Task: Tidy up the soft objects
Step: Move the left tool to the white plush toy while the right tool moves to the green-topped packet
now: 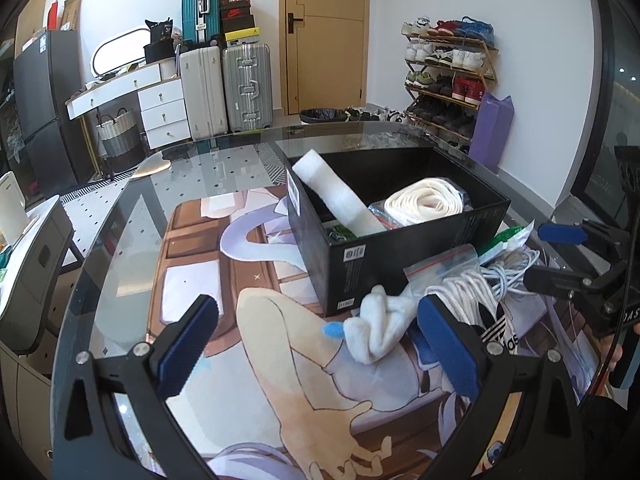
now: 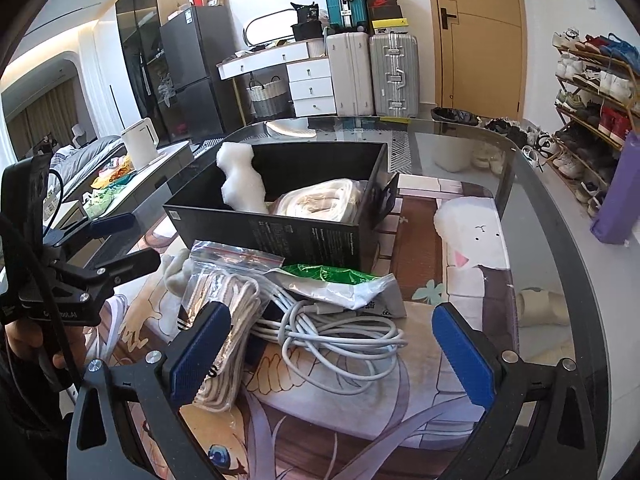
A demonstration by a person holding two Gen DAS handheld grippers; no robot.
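Blue pads fill the foreground: left gripper spread wide, pinching nothing, a crumpled white sock lying between its fingers on the printed mat. Right gripper gapes too, empty, straddling a coiled white cable, its left pad against a bagged rope bundle. Only that view shows the green-and-white packet fully. Beyond sits the black box, with foam and cream rope inside.
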